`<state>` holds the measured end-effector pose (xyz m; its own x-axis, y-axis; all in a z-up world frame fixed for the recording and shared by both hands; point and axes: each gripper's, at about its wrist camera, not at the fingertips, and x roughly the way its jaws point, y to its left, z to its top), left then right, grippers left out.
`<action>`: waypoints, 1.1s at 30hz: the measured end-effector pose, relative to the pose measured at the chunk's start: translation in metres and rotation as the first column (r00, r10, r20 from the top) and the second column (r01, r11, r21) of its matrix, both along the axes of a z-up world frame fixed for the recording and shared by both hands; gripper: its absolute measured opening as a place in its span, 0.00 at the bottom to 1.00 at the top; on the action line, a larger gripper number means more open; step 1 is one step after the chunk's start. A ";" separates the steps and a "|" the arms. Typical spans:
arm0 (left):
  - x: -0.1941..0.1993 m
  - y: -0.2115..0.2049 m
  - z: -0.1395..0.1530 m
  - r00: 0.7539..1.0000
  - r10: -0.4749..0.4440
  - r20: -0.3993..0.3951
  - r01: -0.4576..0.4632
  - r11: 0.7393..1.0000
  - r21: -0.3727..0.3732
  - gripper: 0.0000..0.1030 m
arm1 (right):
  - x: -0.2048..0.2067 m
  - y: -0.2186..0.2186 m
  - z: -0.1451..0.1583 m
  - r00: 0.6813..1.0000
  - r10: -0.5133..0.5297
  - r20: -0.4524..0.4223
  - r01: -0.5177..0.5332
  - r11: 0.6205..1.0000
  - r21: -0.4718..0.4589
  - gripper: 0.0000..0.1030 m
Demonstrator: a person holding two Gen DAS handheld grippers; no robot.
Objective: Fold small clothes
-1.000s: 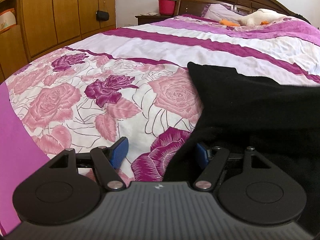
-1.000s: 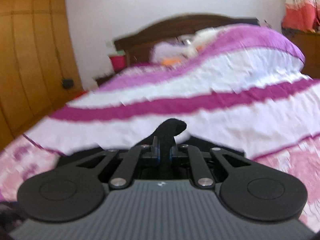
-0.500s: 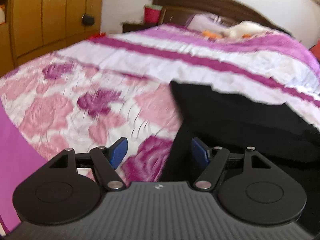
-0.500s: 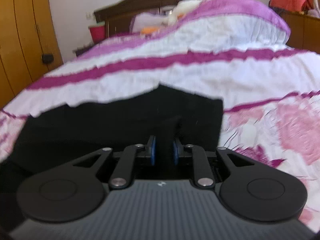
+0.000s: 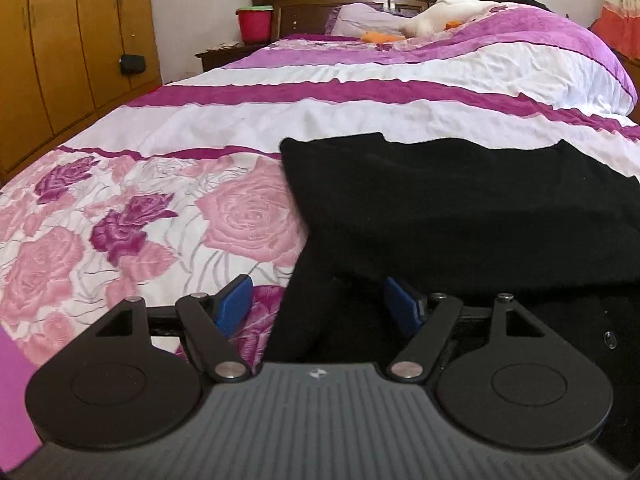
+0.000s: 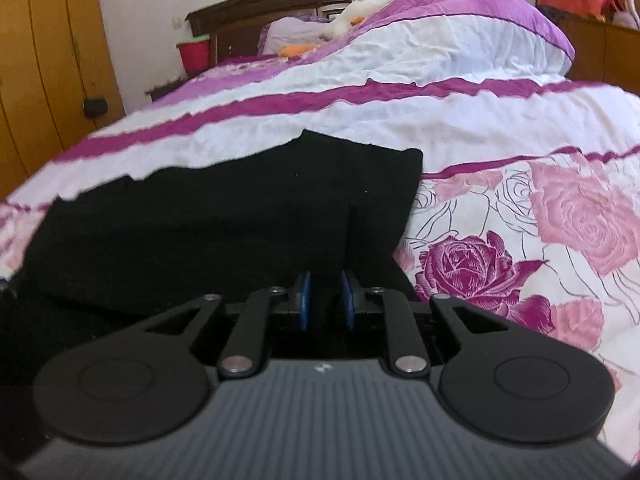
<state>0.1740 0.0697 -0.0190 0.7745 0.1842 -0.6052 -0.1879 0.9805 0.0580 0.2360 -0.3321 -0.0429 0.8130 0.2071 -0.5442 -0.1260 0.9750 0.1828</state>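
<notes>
Black garment point(image 5: 460, 208) lies flat on floral bedspread point(image 5: 132, 208) | soft, light, limp; grip corners | left gripper point(image 5: 320, 308) wide, empty | right gripper point(image 6: 325, 300) narrow, cloth between, grip unclear

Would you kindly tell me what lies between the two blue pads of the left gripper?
In the left wrist view, the near left edge of the black garment lies between the open left gripper pads, with rose-patterned bedspread showing beside it.

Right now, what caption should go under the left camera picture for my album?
Open left tongs hover at the edge of a black garment on a rose-patterned bedspread.
</notes>
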 end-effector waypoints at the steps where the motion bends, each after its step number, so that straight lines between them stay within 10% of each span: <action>1: -0.003 0.002 0.003 1.000 0.006 -0.004 -0.006 1.000 -0.001 0.75 | -0.003 -0.002 0.004 1.000 -0.006 -0.003 0.006 1.000 0.015 0.20; 18: -0.124 0.016 0.056 1.000 -0.027 -0.009 0.026 0.995 -0.097 0.75 | -0.139 -0.008 0.038 0.998 0.063 0.008 -0.063 0.998 -0.015 0.36; 33: -0.216 0.013 0.001 0.980 -0.144 -0.137 0.099 0.952 -0.291 0.75 | -0.228 -0.041 0.012 0.998 -0.020 -0.059 0.020 1.000 -0.006 0.50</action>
<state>-0.0419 0.0826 -0.0182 0.6731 -0.1006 -0.7327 -0.0768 0.9758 -0.2045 0.0083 -0.3730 -0.0307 0.7834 0.1877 -0.5925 -0.0955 0.9783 0.1837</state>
